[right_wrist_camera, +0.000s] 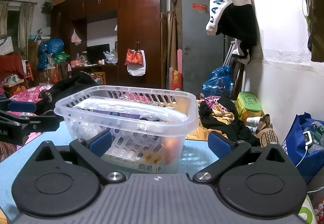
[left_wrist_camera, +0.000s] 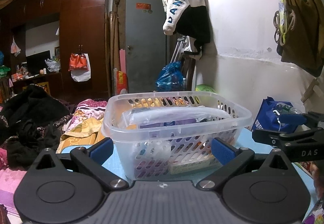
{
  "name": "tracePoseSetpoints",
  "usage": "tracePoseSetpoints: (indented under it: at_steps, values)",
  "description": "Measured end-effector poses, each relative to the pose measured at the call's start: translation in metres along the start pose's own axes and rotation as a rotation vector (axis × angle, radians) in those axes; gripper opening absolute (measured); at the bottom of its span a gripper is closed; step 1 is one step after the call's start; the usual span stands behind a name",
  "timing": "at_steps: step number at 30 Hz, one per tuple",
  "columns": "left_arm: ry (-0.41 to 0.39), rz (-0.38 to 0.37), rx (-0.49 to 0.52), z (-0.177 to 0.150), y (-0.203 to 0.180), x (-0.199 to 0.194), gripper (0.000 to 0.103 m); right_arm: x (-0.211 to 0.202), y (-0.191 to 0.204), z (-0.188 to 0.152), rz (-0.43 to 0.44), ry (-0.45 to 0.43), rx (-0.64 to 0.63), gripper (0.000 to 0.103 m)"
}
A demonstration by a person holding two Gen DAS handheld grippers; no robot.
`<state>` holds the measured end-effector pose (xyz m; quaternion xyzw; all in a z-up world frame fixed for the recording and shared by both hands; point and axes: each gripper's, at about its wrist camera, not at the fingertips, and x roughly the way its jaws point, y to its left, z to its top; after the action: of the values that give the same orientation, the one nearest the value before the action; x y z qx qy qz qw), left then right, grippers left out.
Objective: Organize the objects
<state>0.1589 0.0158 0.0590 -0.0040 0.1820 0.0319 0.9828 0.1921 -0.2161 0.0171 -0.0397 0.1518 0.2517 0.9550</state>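
Both grippers' jaws gape wide and empty before the basket [left_wrist_camera: 176,122], touching nothing.

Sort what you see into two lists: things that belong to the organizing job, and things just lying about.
Part of the job:
- clear slotted basket with packets inside
- left hand-held gripper, open
- right hand-held gripper, open

Lying about:
- blue bag
- green box
- hanging white garment
- black clothes
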Motion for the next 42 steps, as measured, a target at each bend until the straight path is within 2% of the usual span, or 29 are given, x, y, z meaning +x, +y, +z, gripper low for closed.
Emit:
tracePoseSetpoints:
  at_steps: [42]
  values:
    - [0.027,0.013,-0.007,-0.006,0.005,0.011,0.103,0.001,0.0,-0.001,0.005,0.001,-0.007,0.103]
